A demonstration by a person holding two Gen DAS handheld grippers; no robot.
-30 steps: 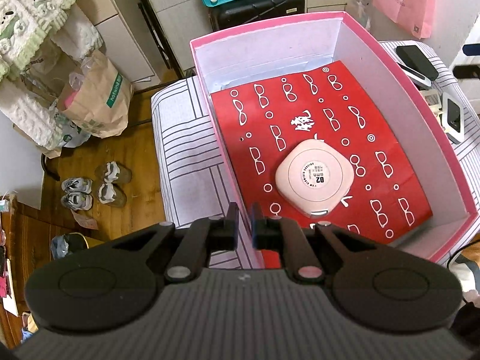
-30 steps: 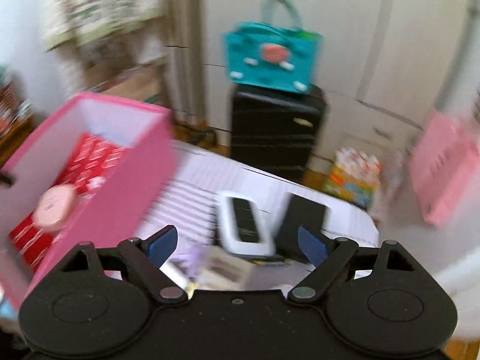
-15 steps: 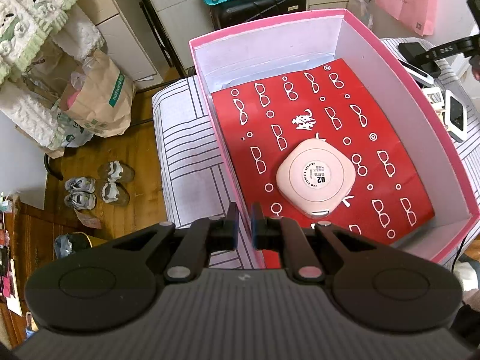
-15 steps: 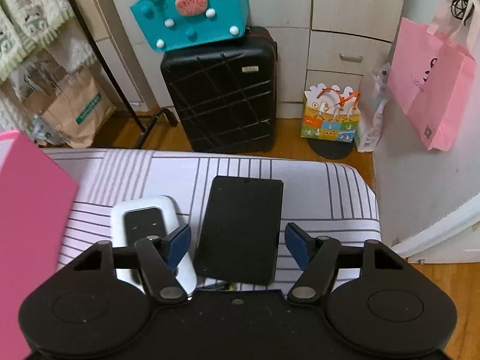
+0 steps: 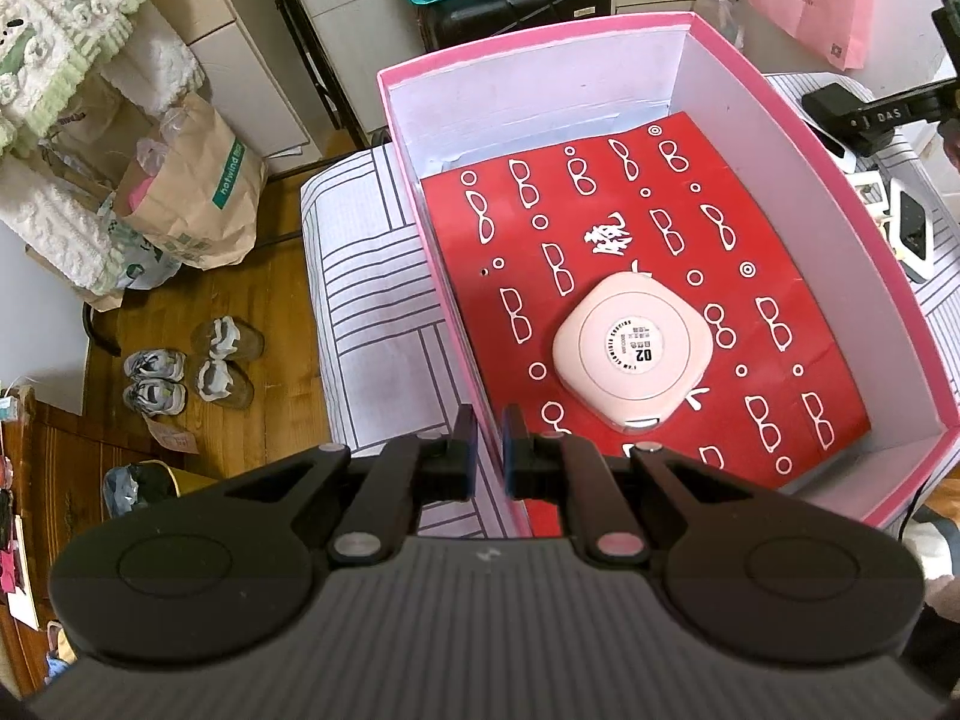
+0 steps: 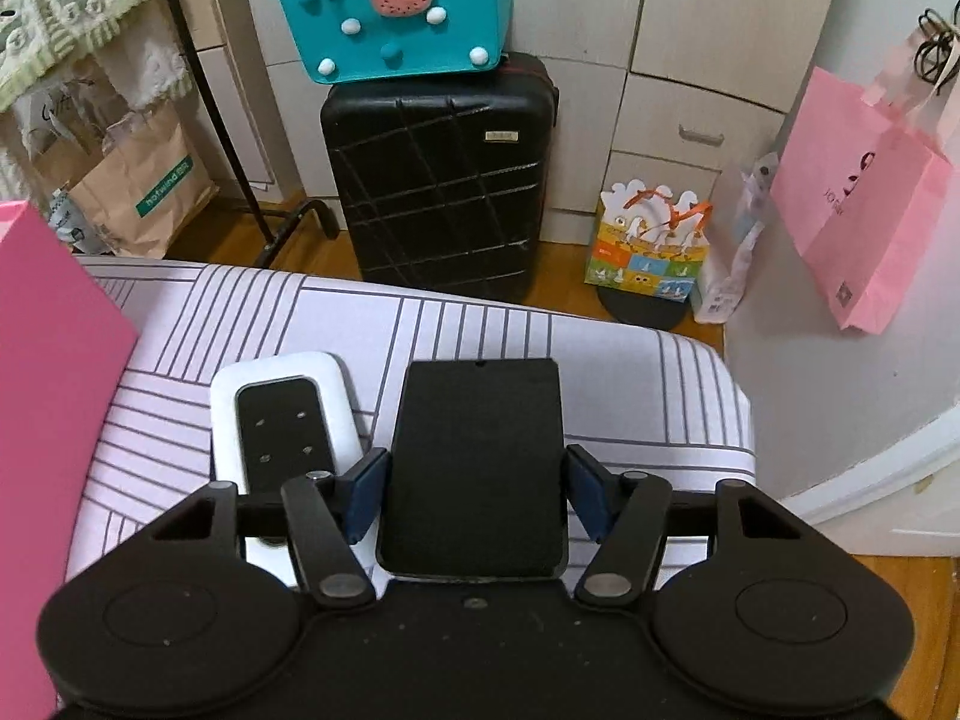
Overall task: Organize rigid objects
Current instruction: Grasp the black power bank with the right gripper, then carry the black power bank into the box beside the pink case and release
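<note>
Flat black slab [image 6: 477,468] (a phone or tablet, cannot tell which) lying on the striped cover [image 6: 630,384], just beside a white device [image 6: 282,414]. Right gripper [image 6: 477,489] straddling its long edges, jaws just now closing in, pads at or just short of the sides. Probably stiff, thin, smooth-faced, so likely slippery and best pinched across the narrow width near the middle. Left gripper [image 5: 487,456] pressed together on the near wall of the pink box [image 5: 810,138], steadying it.
</note>
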